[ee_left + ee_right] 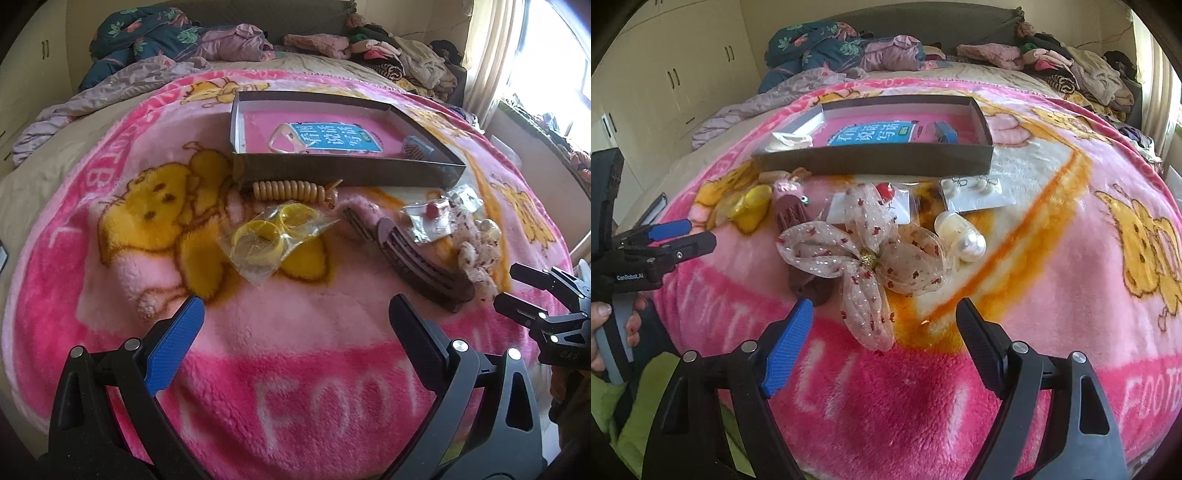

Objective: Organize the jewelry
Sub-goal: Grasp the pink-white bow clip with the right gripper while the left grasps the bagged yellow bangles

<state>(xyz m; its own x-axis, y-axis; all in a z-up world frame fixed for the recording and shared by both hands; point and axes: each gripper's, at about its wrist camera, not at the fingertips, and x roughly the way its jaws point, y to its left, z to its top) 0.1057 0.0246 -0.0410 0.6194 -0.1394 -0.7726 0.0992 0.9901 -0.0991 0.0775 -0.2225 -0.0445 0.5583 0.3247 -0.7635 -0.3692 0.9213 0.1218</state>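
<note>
Jewelry lies on a pink fleece blanket in front of a shallow dark box (347, 173) (871, 160). From left to right I see a wooden bead coil (288, 190), yellow bangles in a clear bag (273, 232), a brown hair clip (417, 266), a spotted gauze bow (864, 258), a card with a red earring (886, 192), a pearl earring card (979, 192) and large pearls (964, 236). My left gripper (297, 314) is open over bare blanket, short of the bangles. My right gripper (884, 310) is open, with the bow's lowest loop reaching between its fingers, untouched.
The box holds a pink book with a blue label (332, 136), a white piece (790, 140) and a small blue box (945, 133). Piled clothes and bedding (236, 40) line the bed's far side. Wardrobes (683, 74) stand left, a bright window (554, 74) right. A hand (613, 325) holds the left gripper's handle.
</note>
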